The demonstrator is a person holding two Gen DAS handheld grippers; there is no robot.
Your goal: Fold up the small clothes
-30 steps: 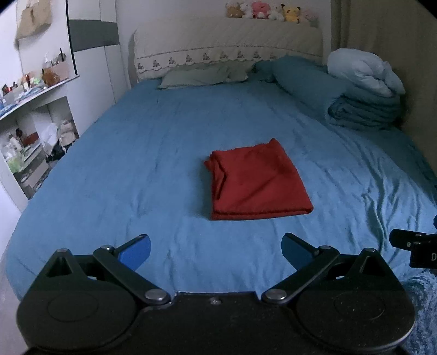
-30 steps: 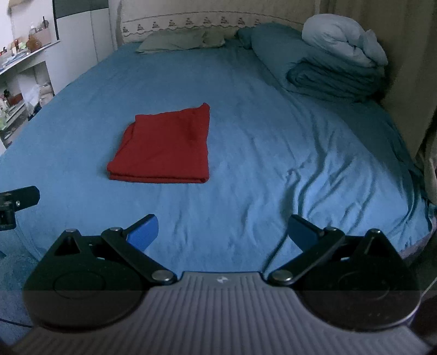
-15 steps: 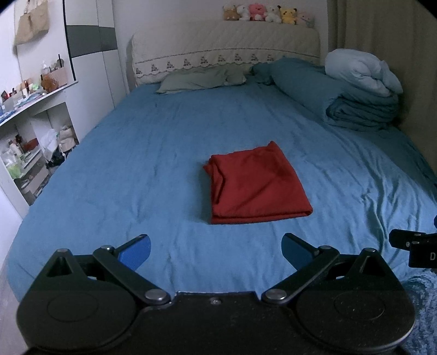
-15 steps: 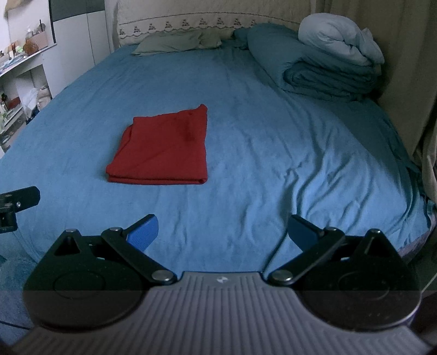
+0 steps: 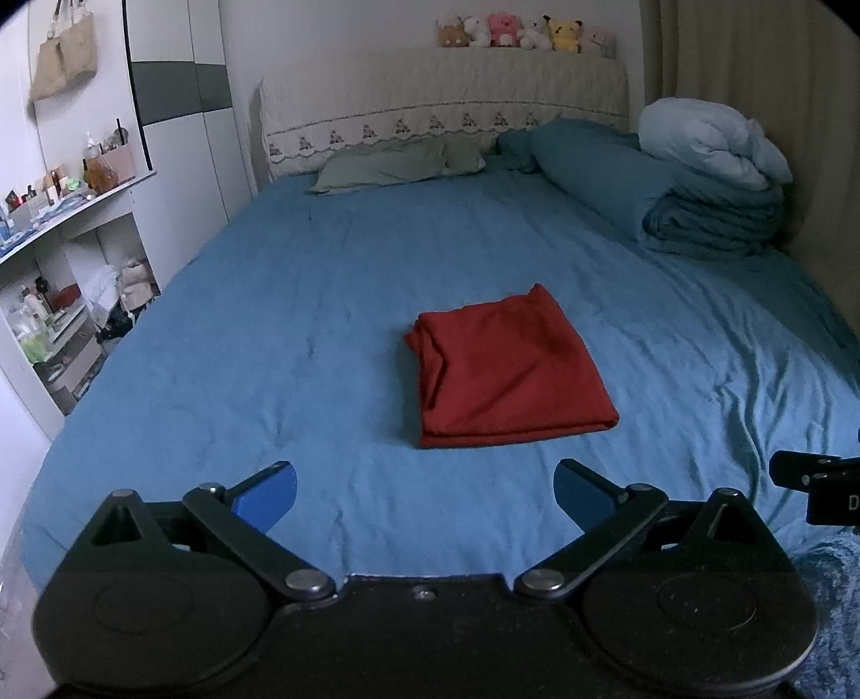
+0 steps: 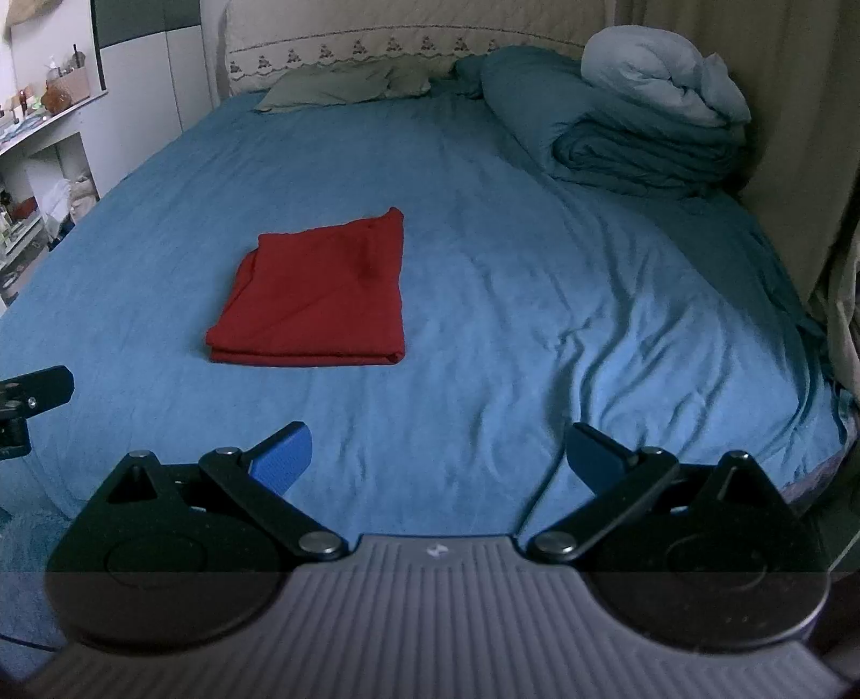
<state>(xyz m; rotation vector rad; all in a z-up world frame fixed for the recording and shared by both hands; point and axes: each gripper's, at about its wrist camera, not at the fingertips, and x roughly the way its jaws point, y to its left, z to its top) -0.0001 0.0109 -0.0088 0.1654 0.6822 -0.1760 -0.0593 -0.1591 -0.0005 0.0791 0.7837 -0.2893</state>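
A red garment [image 5: 508, 368] lies folded into a neat rectangle in the middle of the blue bed sheet [image 5: 301, 301]; the right wrist view shows the same red garment [image 6: 317, 306] left of centre. My left gripper [image 5: 424, 497] hangs open over the near edge of the bed, well short of the garment, with nothing between its blue pads. My right gripper [image 6: 438, 457] is open too, empty, and off to the right of the garment. A part of each gripper shows at the edge of the other's view.
Folded teal and pale blue duvets [image 5: 709, 199] are stacked at the back right. A grey-green pillow [image 5: 398, 166] lies by the headboard [image 5: 441, 118], with plush toys [image 5: 521, 33] on top. Cluttered shelves [image 5: 59, 279] stand left, a curtain [image 6: 795, 134] right.
Both grippers have drawn back and risen slightly, so the bed and garment look a little farther off. The garment has not moved. Both stay open.
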